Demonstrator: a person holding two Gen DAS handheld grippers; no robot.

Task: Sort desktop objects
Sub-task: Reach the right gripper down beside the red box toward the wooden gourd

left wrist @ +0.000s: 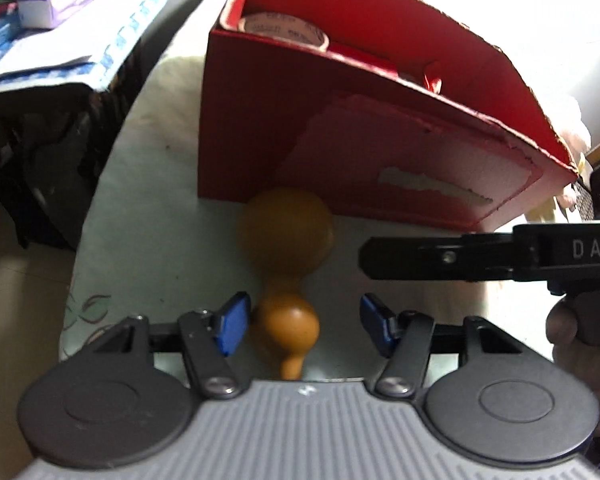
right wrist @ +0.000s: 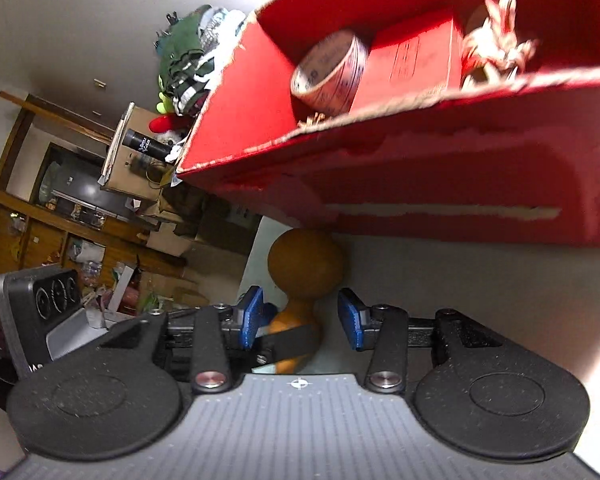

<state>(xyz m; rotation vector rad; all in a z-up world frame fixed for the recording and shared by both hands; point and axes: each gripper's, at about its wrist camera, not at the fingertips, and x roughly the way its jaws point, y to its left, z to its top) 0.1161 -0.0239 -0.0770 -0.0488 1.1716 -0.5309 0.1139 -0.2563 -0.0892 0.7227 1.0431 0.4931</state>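
In the left wrist view the left gripper (left wrist: 300, 326) stands open around the small bulb of an orange gourd (left wrist: 286, 240) lying at 6 o'clock of the red box (left wrist: 260, 128) — in the right wrist view the right gripper (right wrist: 300, 320) is open too, its pads clear of the gourd's neck.

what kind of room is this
Probably a lived-in home room, not a lab: a wooden cabinet crammed with clutter, a heap of clothes and a patterned blue cloth on furniture beside the table holding the red box.
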